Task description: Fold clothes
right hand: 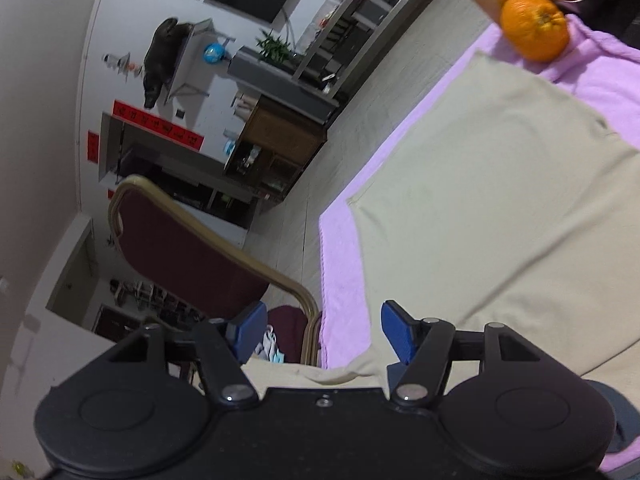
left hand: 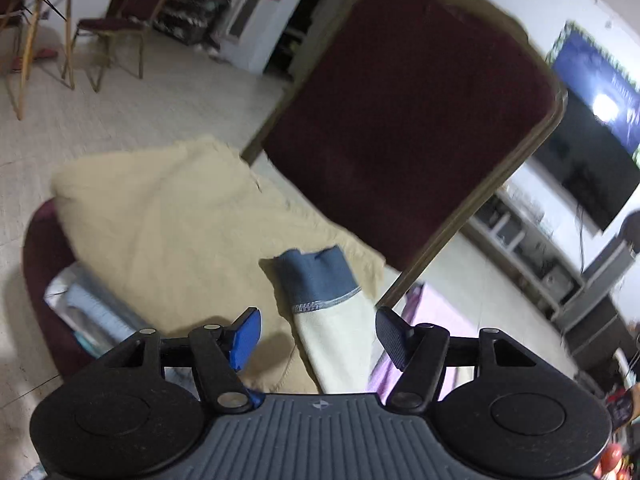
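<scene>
A cream garment (right hand: 492, 208) lies flat on a lilac cloth (right hand: 344, 264) on the table. Its sleeve (left hand: 336, 344), cream with a blue cuff (left hand: 320, 276), hangs off the table edge between my left fingers. My left gripper (left hand: 318, 338) is open, its jaws on either side of the sleeve and apart from it. A fluffy beige cloth (left hand: 168, 224) lies on the chair seat below it. My right gripper (right hand: 324, 332) is open and empty, above the near left corner of the garment at the table edge.
A maroon chair with a gold frame (left hand: 408, 120) stands close to the table; it also shows in the right wrist view (right hand: 188, 252). A silver bag (left hand: 88, 312) lies on its seat. Oranges (right hand: 534, 26) sit at the table's far end. Other chairs (left hand: 120, 20) stand on the tiled floor.
</scene>
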The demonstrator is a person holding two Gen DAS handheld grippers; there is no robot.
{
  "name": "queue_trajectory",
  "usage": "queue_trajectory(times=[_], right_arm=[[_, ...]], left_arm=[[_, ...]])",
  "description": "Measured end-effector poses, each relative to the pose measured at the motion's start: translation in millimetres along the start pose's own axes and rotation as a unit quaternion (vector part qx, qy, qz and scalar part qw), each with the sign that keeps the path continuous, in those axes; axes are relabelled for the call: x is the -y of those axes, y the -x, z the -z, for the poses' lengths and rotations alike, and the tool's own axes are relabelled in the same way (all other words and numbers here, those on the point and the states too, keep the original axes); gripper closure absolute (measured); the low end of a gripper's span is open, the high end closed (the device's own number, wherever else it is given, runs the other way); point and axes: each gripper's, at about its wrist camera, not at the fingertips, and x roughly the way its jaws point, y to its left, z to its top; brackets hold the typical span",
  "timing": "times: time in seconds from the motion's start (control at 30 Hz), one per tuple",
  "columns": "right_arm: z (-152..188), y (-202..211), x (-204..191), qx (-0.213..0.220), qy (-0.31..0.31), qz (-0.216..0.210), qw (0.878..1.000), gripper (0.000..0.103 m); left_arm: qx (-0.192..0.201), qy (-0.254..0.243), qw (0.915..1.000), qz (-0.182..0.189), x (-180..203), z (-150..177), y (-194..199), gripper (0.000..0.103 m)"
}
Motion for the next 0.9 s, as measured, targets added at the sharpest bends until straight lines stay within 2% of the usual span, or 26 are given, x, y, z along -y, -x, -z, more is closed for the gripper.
queue_trajectory(times=[0.07, 0.27, 0.3, 0.37, 0.47, 0.6, 0.67, 0.73, 0.83, 0.9], right_arm=[[4.1, -7.0, -8.5, -0.006, 0.012, -0.002, 1.000, 0.041], [6.5, -11.0, -17.6, -0.009, 0.045, -0.004, 0.999, 0.041], [5.9, -10.4, -16.4, -0.007, 0.046, -0.005, 0.999, 0.041], [4.9, -8.8, -13.2, -0.004, 0.044, -0.008, 0.999, 0.040], [4.2, -2.3, -8.2, 0.000, 0.035, -0.013, 0.999, 0.040], [-4.5, 15.0, 1.2, 0.007, 0.038, -0.014, 0.999, 0.040], [-9.7, 28.1, 7.9, 0.014, 0.043, -0.011, 0.999, 0.040], [-15.9, 44.2, 16.5, 0.020, 0.054, -0.003, 0.998, 0.040], [-26.7, 69.2, 36.4, 0.029, 0.065, 0.012, 0.997, 0.039], [-32.3, 83.0, 55.6, 0.042, 0.063, 0.029, 0.997, 0.038]], left_arm=[[-0.014, -0.005, 0.9998, -0.010, 1.1, -1.8, -16.2, 0.048], [-0.006, -0.005, 1.0000, -0.004, 1.3, -5.6, -31.0, 0.052], [-0.004, -0.008, 0.9999, -0.007, 1.8, -6.3, -32.2, 0.057], [0.000, -0.015, 0.9998, -0.013, 5.3, -6.5, -33.0, 0.086], [0.021, -0.035, 0.9990, -0.016, 11.8, -7.7, -26.2, 0.098], [0.057, -0.097, 0.9933, -0.025, 43.5, -1.7, -0.9, 0.099], [0.077, -0.147, 0.9855, -0.035, 69.6, 7.9, 17.3, 0.099], [0.103, -0.206, 0.9726, -0.034, 100.3, 29.6, 38.7, 0.099], [0.140, -0.291, 0.9459, -0.033, 146.4, 62.3, 70.7, 0.099], [0.160, -0.333, 0.9292, -0.018, 174.9, 92.1, 90.9, 0.099]])
